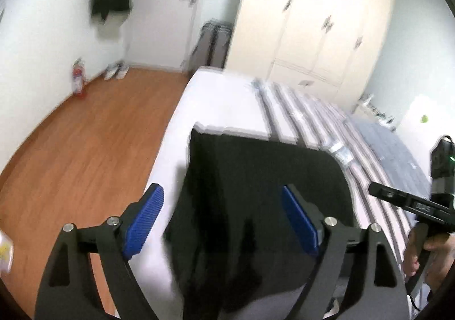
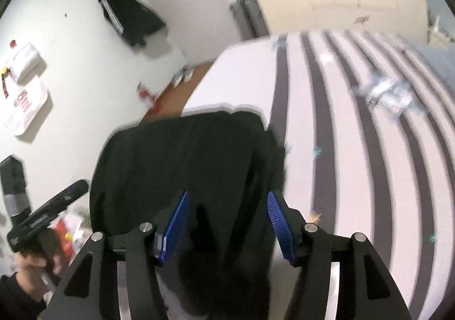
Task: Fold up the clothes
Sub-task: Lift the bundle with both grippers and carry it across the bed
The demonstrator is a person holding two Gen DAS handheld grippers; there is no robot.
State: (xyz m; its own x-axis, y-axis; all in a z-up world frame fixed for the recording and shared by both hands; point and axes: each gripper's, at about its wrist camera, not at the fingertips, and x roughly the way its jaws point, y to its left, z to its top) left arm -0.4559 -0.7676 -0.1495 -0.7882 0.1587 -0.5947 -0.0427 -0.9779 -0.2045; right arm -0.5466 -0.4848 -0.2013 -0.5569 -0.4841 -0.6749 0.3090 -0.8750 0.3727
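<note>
Both grippers, left [image 1: 224,220] and right [image 2: 227,227], hang wide open, gripping nothing, over the black garment [image 1: 256,192] at the bed's [image 1: 227,98] near corner. Judging so, a fold seems set; next, regrasp an edge.

The left claw [image 1: 224,220] is held with its blue-padded fingers [image 1: 143,223] spread wide apart, nothing pinched between them. The right claw [image 2: 227,227] is likewise held agape, though its fingers [image 2: 280,227] are set somewhat closer together. Each handle is gripped from below by a bare hand: the right hand [image 1: 426,257] is seen at the left camera's edge, the left hand [image 2: 34,263] at the right camera's.
</note>
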